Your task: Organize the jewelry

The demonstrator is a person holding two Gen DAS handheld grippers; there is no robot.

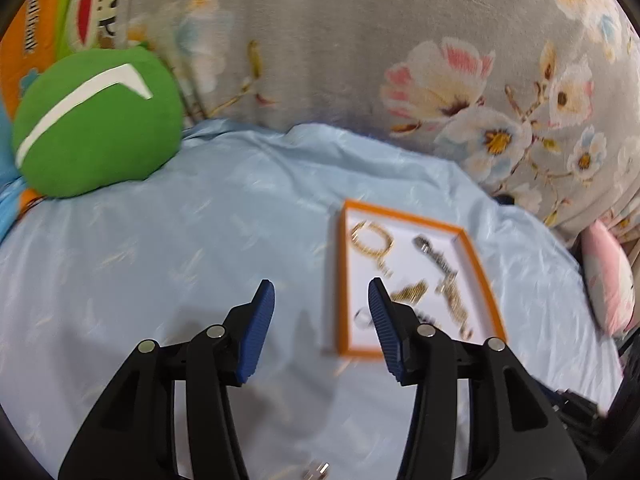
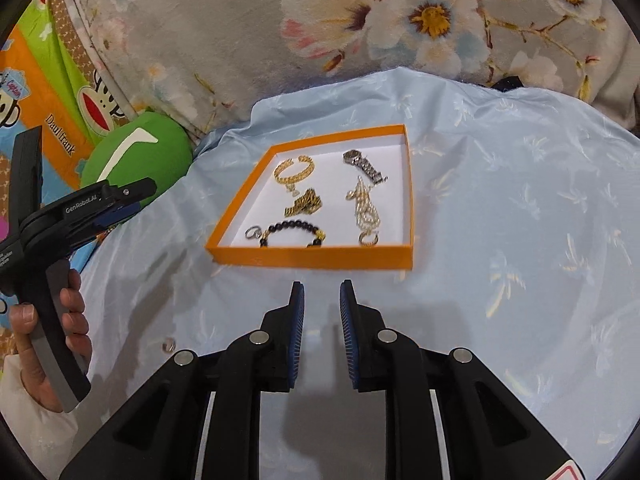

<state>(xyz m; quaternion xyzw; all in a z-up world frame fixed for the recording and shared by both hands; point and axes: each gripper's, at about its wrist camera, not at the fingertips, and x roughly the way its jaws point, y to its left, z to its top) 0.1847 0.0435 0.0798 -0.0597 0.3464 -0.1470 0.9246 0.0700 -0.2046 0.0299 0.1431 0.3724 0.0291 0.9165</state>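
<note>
Currently, jewelry is laid out in the orange tray (image 2: 320, 258) on the blue sheet (image 2: 500, 240). Left gripper (image 1: 322, 296) is held about half open, right gripper (image 2: 322, 294) narrowly parted; nothing gripped. A small ring (image 2: 169, 346) on the sheet could be overlooked.

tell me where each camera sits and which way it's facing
Left wrist: sits on the left tool, looking forward and down past its open fingers over the blue sheet, with the orange tray to the right; only the tool shows.
Right wrist: sits on the right tool, looking down at the orange tray straight ahead; its fingers are slightly apart and empty, and the left tool and the hand holding it show at left.
Shared: tray of jewelry, blue sheet, green cushion, floral blanket.
</note>
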